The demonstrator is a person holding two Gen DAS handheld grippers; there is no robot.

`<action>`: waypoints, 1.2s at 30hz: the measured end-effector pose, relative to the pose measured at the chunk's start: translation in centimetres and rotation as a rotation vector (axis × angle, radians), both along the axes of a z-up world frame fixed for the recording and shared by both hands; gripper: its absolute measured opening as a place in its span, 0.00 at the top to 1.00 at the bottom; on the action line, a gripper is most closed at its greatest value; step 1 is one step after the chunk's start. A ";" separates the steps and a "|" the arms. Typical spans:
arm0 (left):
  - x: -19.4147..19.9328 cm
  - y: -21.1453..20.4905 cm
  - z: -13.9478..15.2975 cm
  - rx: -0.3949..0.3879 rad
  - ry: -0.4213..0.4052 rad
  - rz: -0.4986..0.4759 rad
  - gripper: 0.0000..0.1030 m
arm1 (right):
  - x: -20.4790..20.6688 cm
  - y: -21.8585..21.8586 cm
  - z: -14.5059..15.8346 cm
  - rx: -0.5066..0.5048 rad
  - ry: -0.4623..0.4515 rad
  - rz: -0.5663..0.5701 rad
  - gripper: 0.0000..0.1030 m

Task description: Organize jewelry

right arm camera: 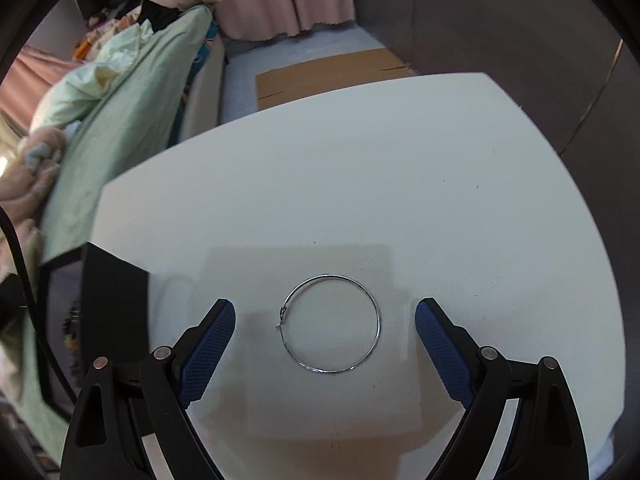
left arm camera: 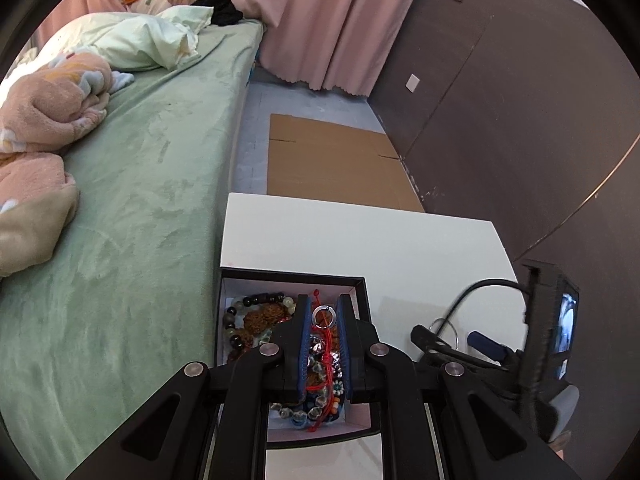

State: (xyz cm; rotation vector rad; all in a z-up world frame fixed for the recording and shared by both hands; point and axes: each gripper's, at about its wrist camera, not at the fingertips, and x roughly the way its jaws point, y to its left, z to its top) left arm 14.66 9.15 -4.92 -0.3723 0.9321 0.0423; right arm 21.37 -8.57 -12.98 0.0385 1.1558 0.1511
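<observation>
Blue pads of the right gripper [right arm camera: 325,320] stand wide apart, at 9 and 3 o'clock of the thin wire hoop [right arm camera: 332,323] lying flat on the white table [right arm camera: 400,184]; light, springy and slippery, best pinched across its rim. Whether the near-closed left gripper [left arm camera: 324,344], above the black box [left arm camera: 360,292] of beads [left arm camera: 256,316], pinches the red cord [left arm camera: 326,344] is unclear

A thin silver hoop [right arm camera: 331,323] is seen lying on the white table [right arm camera: 360,168], between the wide-spread right gripper [right arm camera: 325,332] fingers.
</observation>
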 end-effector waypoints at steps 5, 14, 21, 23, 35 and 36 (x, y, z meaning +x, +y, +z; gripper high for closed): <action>-0.4 0.4 -0.2 0.009 0.013 -0.001 0.87 | -0.6 0.9 -0.2 -0.086 -0.026 0.006 0.11; -0.6 0.7 -1.0 -0.015 0.048 0.000 0.87 | -2.2 -0.5 0.5 -0.091 -0.050 0.008 0.43; -1.3 1.5 -1.3 -0.092 0.050 0.029 0.38 | -2.0 -1.1 0.8 -0.028 -0.036 0.041 0.52; -1.6 1.8 -0.8 -0.097 0.022 0.053 0.27 | -2.0 -1.7 0.9 0.021 -0.024 0.037 0.59; -2.7 2.5 -0.2 -0.133 0.002 0.064 0.27 | -2.8 -4.3 2.1 0.189 0.011 0.034 0.75; -2.7 2.5 -0.2 -0.135 0.001 0.063 0.27 | -2.8 -4.5 2.3 0.189 0.010 0.036 0.51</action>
